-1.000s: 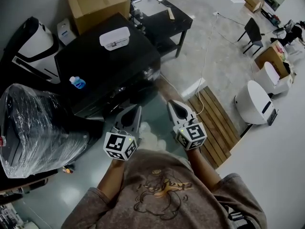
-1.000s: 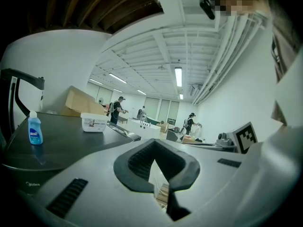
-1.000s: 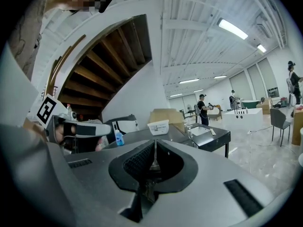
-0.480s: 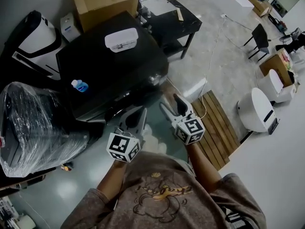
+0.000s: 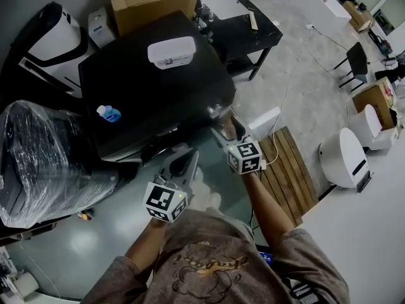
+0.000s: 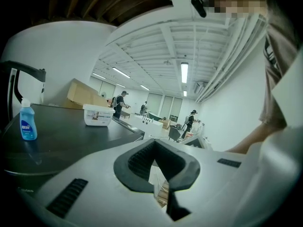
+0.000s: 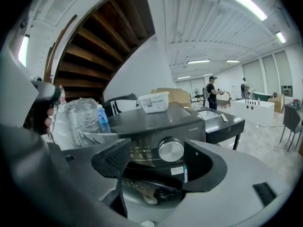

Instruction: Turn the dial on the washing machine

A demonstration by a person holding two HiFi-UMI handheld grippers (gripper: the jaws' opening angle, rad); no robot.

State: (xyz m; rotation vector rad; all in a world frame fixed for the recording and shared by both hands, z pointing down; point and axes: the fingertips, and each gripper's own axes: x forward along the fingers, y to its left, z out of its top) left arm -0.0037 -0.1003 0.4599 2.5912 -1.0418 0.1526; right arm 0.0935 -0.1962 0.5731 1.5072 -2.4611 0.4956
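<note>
You had not turned the dial (image 7: pixel 171 150) yet. It sat on the front of the black washing machine (image 5: pixel 158 87), near the right corner.

Your right gripper (image 7: pixel 158 167) pointed at the dial. Its jaws had just been opening, and they stood wide apart. The dial showed in the gap between them, but it was farther off and the pads did not touch it. That gripper held nothing. In the head view it was close to the front of the machine, just below the corner with the dial.

Your left gripper (image 6: pixel 154 144) had its jaws shut with nothing in them. It hung lower down, off to the left of the right one.

So 1 step looked done: the right gripper was open and lined up. I think 3 steps were left: move in until the jaws are around the dial, close on it, and twist.
</note>
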